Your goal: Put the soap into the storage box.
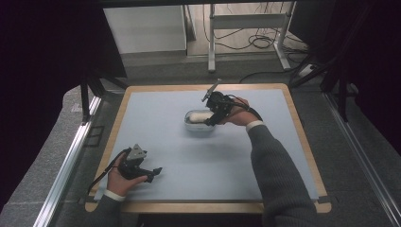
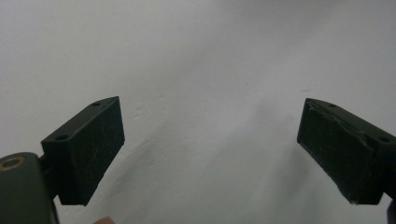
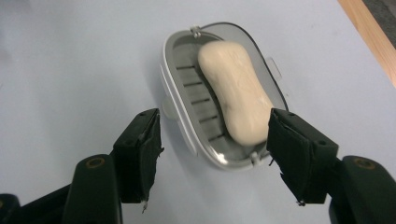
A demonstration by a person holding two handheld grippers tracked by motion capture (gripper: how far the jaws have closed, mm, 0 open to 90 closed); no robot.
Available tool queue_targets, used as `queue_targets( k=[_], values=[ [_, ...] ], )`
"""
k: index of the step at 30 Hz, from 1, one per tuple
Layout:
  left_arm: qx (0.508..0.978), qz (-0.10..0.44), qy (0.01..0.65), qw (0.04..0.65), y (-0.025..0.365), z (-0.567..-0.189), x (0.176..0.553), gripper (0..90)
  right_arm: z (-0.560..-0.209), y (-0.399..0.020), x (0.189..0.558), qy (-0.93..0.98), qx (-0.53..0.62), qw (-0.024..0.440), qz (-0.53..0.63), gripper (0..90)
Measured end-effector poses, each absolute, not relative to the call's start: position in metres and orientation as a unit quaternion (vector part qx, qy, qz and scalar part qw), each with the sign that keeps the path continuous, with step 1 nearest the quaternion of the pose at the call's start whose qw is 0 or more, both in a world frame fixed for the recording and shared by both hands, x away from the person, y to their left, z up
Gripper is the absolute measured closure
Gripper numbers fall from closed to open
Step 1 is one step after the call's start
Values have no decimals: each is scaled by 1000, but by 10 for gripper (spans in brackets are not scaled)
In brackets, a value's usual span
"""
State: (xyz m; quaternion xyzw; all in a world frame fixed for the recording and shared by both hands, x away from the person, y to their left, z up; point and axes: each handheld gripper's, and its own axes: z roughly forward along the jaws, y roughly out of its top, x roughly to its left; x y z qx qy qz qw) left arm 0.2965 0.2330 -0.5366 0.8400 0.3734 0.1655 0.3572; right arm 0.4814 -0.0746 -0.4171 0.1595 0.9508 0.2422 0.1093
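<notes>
Soap sits in its dish in the middle of the table.

The right gripper (image 3: 212, 156) hangs just above the soap (image 3: 237, 91) in the soap dish (image 3: 183, 112), jaws apart and holding nothing. The left gripper (image 1: 152, 174) rests near the table (image 1: 198, 165) edge, out of the way, jaws wide and empty.

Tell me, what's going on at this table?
A person holds a gripper in each hand. The right gripper hovers over a soap dish holding a pale bar of soap, its jaws apart and gripping nothing. The left gripper rests near the table's front corner, jaws open over the bare surface.
</notes>
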Motion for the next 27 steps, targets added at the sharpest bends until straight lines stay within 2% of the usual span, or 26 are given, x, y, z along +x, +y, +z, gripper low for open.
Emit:
queue_targets(
  k=[10, 16, 27],
  values=[
    [839, 165, 371, 363, 234, -536, 297, 79, -423, -128, 454, 922, 226, 125, 287, 338],
    [835, 170, 372, 367, 236, -533, 294, 80, -433, -169, 425, 898, 260, 141, 326, 327],
    [833, 175, 373, 369, 236, -533, 293, 80, -467, -239, 372, 854, 330, 174, 362, 306]
  ],
)
